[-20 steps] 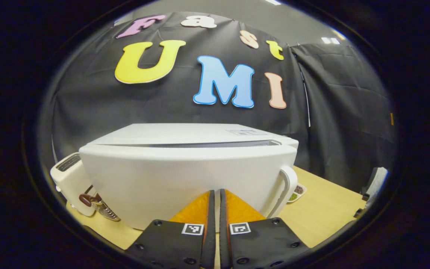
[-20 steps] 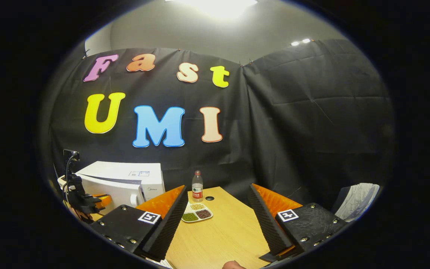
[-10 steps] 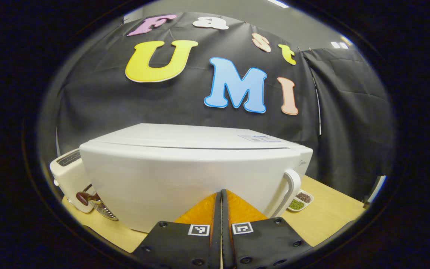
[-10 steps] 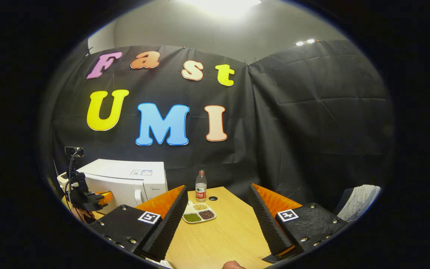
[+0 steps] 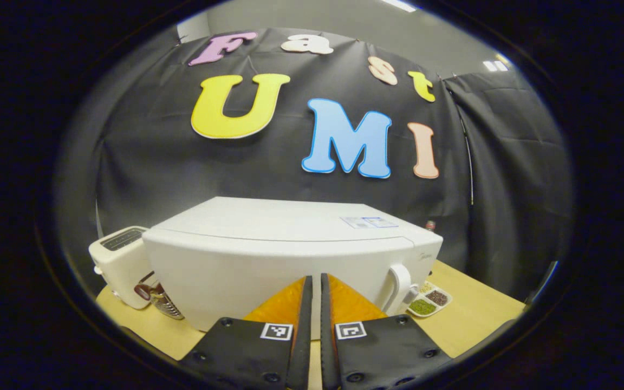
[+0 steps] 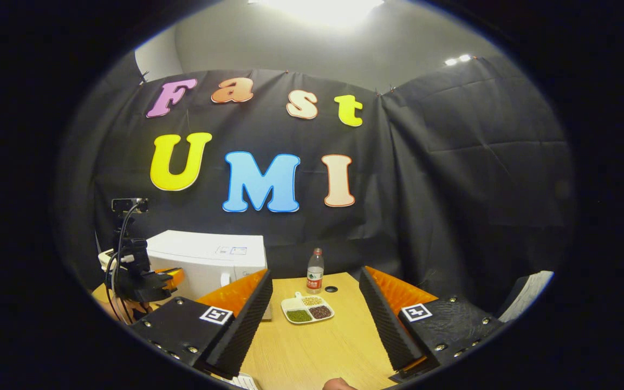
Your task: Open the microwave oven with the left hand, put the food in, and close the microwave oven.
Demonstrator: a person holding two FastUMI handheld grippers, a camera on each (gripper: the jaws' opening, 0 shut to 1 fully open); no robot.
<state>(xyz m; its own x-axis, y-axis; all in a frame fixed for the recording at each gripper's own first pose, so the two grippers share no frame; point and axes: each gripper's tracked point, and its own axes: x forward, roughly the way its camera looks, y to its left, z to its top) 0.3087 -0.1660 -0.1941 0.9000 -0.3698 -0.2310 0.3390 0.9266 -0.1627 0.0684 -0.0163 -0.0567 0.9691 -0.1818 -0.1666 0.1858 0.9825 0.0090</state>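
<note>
Wooden table [image 6: 317, 346] lies under us; our left gripper [image 5: 312, 303], fingers nearly together and holding nothing, faces the white microwave [image 5: 290, 260], door closed; our right gripper [image 6: 314, 319] spreads wide before the food tray [image 6: 307, 309].

Little here can be read. The microwave oven [image 5: 290, 254], straight ahead of the left gripper [image 5: 312, 325], carries a small sticker [image 5: 369, 222] on its top and a faint brand mark by its handle, both too small to make out. Ahead of the right gripper [image 6: 317, 319], the water bottle [image 6: 315, 271] has a red label that is likewise illegible, and each gripper's fingers bear square coded tags without words.
</note>
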